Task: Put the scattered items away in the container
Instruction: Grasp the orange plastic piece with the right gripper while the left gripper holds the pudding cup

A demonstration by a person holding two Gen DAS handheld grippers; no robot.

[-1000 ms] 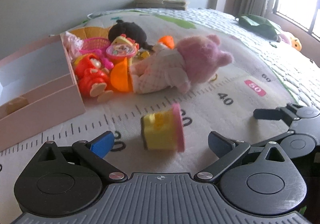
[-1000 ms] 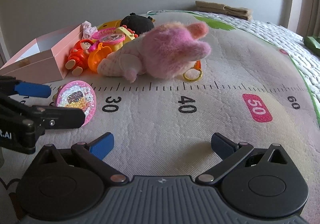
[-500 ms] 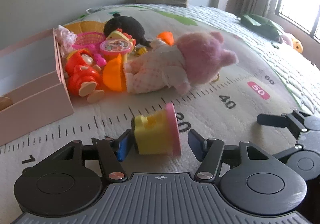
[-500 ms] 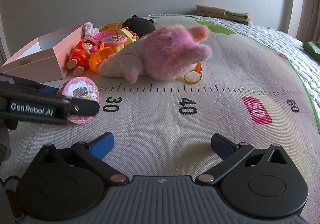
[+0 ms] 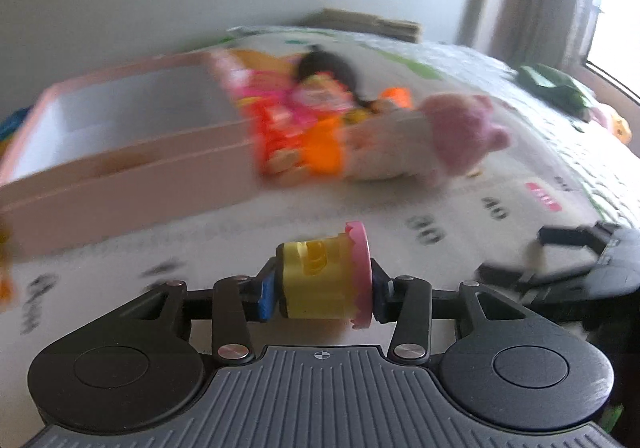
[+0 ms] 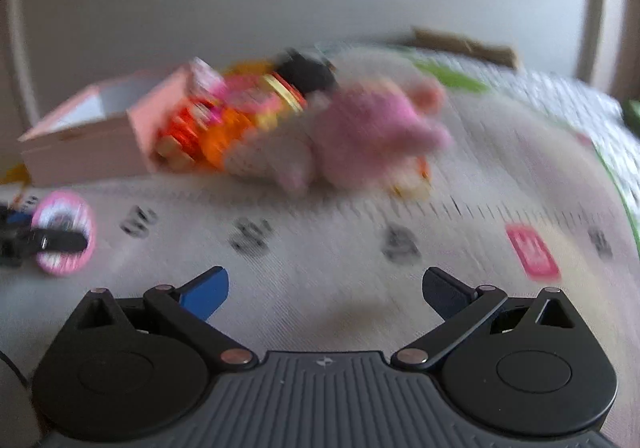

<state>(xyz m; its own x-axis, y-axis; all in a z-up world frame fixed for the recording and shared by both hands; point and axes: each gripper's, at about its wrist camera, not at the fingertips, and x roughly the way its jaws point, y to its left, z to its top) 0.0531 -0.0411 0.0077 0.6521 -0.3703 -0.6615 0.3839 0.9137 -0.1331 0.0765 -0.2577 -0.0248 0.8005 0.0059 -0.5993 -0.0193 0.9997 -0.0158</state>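
The left tool (image 5: 324,290), wide a second ago, is closing on the yellow toy (image 5: 320,280) at frame centre, ready for the box (image 5: 132,168) upper left; the right tool (image 6: 326,290) hangs wide, empty.

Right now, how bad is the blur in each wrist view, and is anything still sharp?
Left wrist: box and toy pile smeared sideways; the left gripper, closing on the yellow toy, stays sharp; window blown out. Right wrist: mat and plush blurred; only the right gripper is crisp.
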